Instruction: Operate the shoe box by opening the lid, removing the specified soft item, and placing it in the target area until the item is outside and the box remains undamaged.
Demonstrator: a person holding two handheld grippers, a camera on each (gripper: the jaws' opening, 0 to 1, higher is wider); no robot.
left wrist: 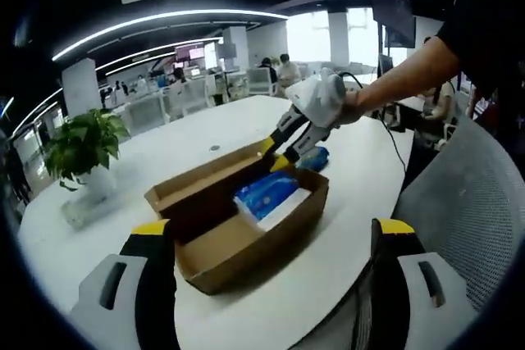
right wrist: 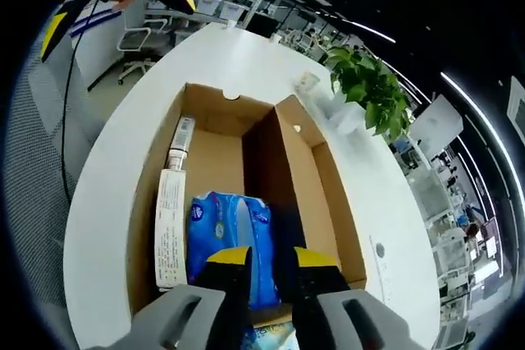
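An open cardboard shoe box (left wrist: 215,261) (right wrist: 318,194) lies on the white table (left wrist: 205,125), its lid folded back. Inside it lies a blue soft pack (left wrist: 267,190) (right wrist: 225,227) beside a long white printed carton (right wrist: 170,231). My right gripper (left wrist: 275,156) (right wrist: 271,258), held by a person's hand, hovers over the pack's edge near the box's end wall. Its jaws stand a narrow gap apart with nothing between them. My left gripper (left wrist: 273,227) (right wrist: 117,10) is wide open and held back from the box's other end, above the table edge.
A second blue pack (left wrist: 316,157) (right wrist: 271,338) lies on the table just outside the box. A potted plant (left wrist: 82,145) (right wrist: 369,88) stands at the far side. A grey mesh chair (left wrist: 467,194) (right wrist: 33,161) is by the table edge. Office desks and people are behind.
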